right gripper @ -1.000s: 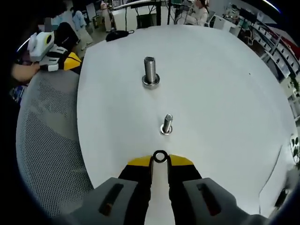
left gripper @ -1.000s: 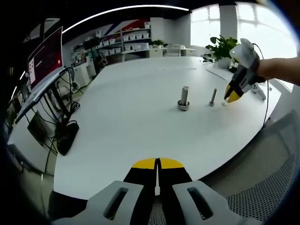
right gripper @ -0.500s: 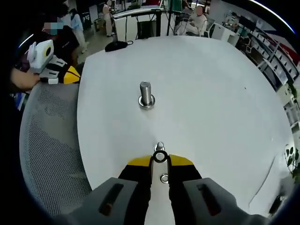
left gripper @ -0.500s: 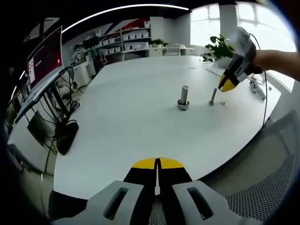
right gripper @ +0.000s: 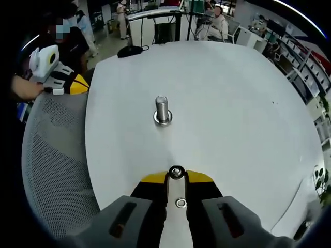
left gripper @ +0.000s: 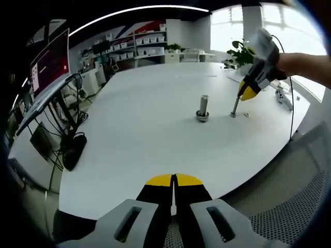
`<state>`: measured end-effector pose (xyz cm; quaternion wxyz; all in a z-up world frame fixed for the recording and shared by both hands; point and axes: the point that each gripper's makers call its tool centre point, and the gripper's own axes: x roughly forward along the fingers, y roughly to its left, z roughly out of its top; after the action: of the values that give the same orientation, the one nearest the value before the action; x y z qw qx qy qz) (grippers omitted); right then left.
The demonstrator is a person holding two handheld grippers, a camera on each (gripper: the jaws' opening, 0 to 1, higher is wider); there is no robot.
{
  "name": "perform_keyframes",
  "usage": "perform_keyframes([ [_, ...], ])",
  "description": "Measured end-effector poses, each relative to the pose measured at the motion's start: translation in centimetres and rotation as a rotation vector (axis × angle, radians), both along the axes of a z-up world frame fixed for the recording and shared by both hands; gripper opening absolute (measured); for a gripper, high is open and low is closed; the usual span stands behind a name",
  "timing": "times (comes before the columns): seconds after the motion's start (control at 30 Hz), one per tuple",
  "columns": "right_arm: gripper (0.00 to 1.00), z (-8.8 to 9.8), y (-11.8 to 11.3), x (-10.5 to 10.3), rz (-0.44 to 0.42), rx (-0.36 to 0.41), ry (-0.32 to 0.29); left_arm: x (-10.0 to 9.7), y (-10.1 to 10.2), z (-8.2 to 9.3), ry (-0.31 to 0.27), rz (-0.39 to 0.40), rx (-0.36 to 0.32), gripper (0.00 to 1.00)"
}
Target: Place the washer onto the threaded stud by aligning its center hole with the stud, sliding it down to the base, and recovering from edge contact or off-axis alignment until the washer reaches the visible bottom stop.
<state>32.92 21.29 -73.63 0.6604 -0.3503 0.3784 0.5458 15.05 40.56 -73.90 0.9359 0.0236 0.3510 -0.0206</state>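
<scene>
Washer (right gripper: 177,172) now above one stud (left gripper: 235,106)

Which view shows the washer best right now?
The right gripper view: the washer sits pinched at the tips of the right claw, its hole facing the camera, over the thin stud. In the left gripper view that claw is far off above the stud, and the washer is too small to tell.
</scene>
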Motion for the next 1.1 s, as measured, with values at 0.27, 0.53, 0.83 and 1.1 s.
perform_keyframes([
  [0.27,0.14,-0.4,0.2,0.2,0.002,-0.015,-0.006,0.0,0.0,0.1,-0.006,0.002,-0.003,0.0],
  [0.53,0.14,-0.8,0.3,0.1,0.004,-0.028,0.003,0.1,0.0,0.1,-0.009,0.004,-0.004,0.0],
  [0.83,0.14,-1.8,0.2,0.2,0.009,-0.054,0.0,0.1,0.1,0.1,-0.01,0.006,-0.005,0.0],
  [1.1,0.14,-3.0,0.2,0.3,0.007,-0.077,0.008,0.1,0.0,0.2,-0.015,0.007,-0.008,0.0],
])
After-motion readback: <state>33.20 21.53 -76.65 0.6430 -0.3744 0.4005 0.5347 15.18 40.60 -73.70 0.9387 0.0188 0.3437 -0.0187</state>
